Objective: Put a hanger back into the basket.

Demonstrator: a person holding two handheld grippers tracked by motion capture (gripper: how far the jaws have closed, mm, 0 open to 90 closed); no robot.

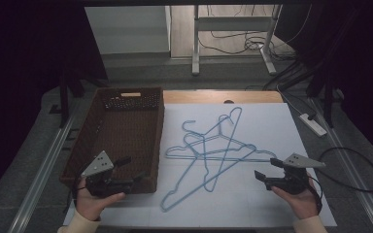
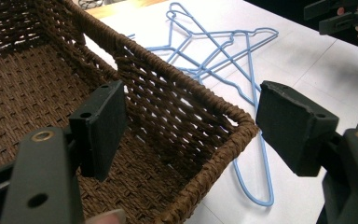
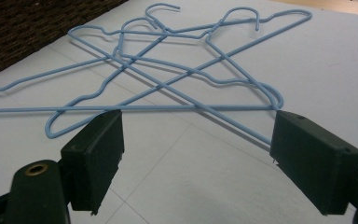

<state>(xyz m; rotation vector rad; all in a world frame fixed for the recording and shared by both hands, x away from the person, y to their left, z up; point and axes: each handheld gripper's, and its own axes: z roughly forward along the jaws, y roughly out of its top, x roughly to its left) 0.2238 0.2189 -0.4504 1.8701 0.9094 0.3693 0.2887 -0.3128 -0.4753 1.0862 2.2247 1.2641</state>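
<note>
Lying in a crossed tangle on the white sheet [image 1: 272, 126], the blue wire hangers [image 1: 209, 150] sit near the middle of the surface, their hooks pointing toward the far edge and their long bottom wires overlapping one another. You can see them spread wide in your right gripper view [image 3: 177, 74], and in your left gripper view [image 2: 223, 51] they lie just past the basket's near corner. How many hangers make up the pile is hard to tell for sure; several frames cross at one spot.

Just to the left of the hangers stands the brown wicker basket [image 1: 126, 99], its long side close beside the nearest wires and its floor bare.

Your right gripper [image 1: 267, 174] hovers at the near right of the pile, fingers [image 3: 98, 149] spread wide with nothing between them, pointed toward the closest hanger wire, which runs just beyond the tips. Your left gripper [image 1: 133, 170] hangs over the basket's near end, fingers [image 2: 102, 126] likewise parted and gripping nothing; one finger sits above the basket's inside and the other reaches out past its rim [image 2: 205, 177] over the sheet. Your hands hold both tools from the near edge of the surface.
</note>
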